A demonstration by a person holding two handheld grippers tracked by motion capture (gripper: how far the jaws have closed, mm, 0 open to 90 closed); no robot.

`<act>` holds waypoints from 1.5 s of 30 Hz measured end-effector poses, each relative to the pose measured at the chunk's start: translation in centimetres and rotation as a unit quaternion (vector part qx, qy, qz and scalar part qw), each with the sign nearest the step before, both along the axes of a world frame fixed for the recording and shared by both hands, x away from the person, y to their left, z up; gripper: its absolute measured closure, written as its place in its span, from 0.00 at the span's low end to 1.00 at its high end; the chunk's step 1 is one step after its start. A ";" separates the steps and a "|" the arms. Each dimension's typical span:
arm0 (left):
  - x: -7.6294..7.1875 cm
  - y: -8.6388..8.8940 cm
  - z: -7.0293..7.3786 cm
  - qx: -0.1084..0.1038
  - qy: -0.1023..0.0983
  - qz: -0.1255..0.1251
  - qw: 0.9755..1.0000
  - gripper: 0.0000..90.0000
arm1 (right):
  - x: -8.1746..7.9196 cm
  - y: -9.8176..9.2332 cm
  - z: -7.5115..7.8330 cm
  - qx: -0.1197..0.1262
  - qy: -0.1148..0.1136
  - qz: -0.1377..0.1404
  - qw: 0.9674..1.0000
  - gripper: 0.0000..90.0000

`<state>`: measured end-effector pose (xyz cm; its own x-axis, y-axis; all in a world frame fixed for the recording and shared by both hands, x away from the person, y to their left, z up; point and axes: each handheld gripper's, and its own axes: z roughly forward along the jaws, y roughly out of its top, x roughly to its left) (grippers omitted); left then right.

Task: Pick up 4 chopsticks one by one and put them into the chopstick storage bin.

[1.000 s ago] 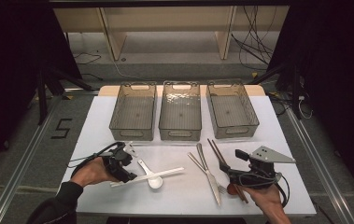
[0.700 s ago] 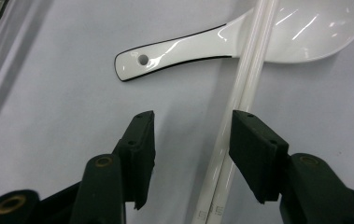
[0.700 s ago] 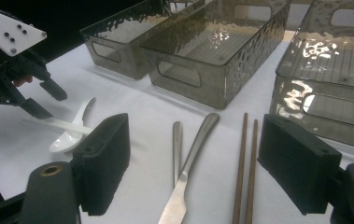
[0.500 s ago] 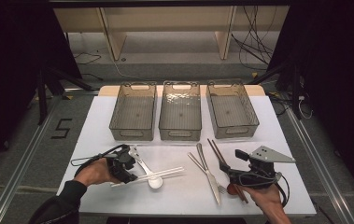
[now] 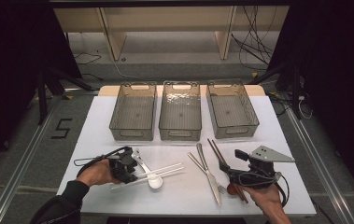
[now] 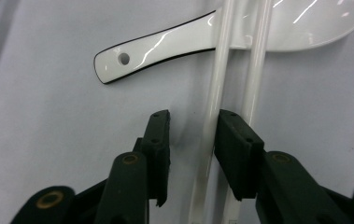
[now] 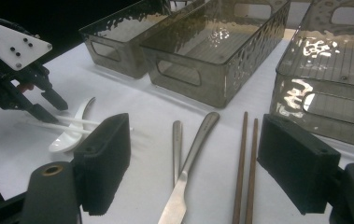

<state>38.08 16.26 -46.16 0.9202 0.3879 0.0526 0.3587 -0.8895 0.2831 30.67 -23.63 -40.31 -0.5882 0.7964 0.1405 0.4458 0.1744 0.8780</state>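
My left gripper points down at the white table, and its jaws have just been closing. One white chopstick runs between them against the right pad, with a gap at the left pad. Its twin lies just outside, and both cross a white spoon. From above, the left gripper sits at the near-left end of the white chopsticks. My right gripper is open wide and grips nothing. A knife, a fork handle and brown chopsticks lie ahead of it.
Three smoke-grey bins stand in a row across the back of the white table. The metal knife and fork cross near the front, with the right gripper beside them.
The left gripper's jaws have narrowed around a white chopstick and the hand has shifted slightly toward the sticks. The right hand and the cutlery have stayed put.
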 end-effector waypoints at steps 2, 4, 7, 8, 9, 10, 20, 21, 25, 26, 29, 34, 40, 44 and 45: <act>0.0 0.0 -0.1 0.005 0.000 -0.009 1.000 0.77 | 0.0 0.0 0.0 0.000 0.000 0.000 1.000 0.29; 0.0 -0.1 -0.1 0.008 0.002 -0.016 1.000 0.79 | 0.0 0.0 0.0 0.000 0.000 0.000 1.000 0.29; -0.2 -0.2 -0.1 0.002 0.000 -0.022 1.000 0.84 | 0.0 0.0 0.0 -0.001 0.001 0.000 1.000 0.30; -0.2 -0.2 -0.1 0.005 -0.001 -0.028 1.000 0.86 | 0.0 0.0 0.0 -0.001 0.001 0.000 1.000 0.30; -0.2 -0.2 -0.1 0.003 -0.001 -0.029 1.000 0.88 | 0.0 0.0 0.0 -0.001 0.001 0.000 1.000 0.30; -0.2 -0.2 -0.1 0.004 0.001 -0.033 0.999 0.90 | 0.0 0.0 0.0 -0.001 0.001 0.000 1.000 0.30; -0.3 -0.1 0.7 -0.023 -0.017 -0.028 0.999 0.93 | 0.1 -0.1 0.0 0.000 0.002 0.000 1.000 0.30; -0.2 0.0 0.9 -0.026 -0.016 -0.031 0.999 0.93 | 0.0 -0.1 0.0 0.000 0.002 0.000 1.000 0.30; -0.3 0.3 1.8 -0.039 -0.029 -0.021 0.999 0.93 | 0.0 -0.1 0.0 0.000 0.002 0.000 1.000 0.30; -0.4 0.4 2.0 -0.047 -0.031 -0.017 0.998 0.93 | 0.1 -0.1 0.0 0.000 0.001 0.000 1.000 0.30; -0.3 0.6 2.7 -0.063 -0.039 -0.005 0.997 0.93 | 0.1 -0.1 0.0 0.001 0.002 0.001 1.000 0.30; 0.1 0.8 3.7 -0.110 -0.046 0.038 0.992 0.93 | 0.0 -0.1 0.1 0.007 -0.005 0.003 1.000 0.30; 0.8 1.8 4.7 -0.167 -0.060 0.102 0.979 0.93 | -0.1 -0.2 0.1 0.013 -0.010 0.004 1.000 0.29; 1.3 2.2 5.2 -0.183 -0.065 0.127 0.973 0.93 | -0.1 -0.2 0.2 0.011 -0.016 0.005 1.000 0.28; 1.5 2.3 5.3 -0.187 -0.063 0.132 0.971 0.93 | -0.2 -0.2 0.2 0.012 -0.016 0.005 1.000 0.28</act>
<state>39.55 18.54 -40.84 0.7816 0.6230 -0.0319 0.5022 -0.5981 0.6246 30.51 -23.78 -40.10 -0.6000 0.7875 0.1408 0.4161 0.1569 0.8957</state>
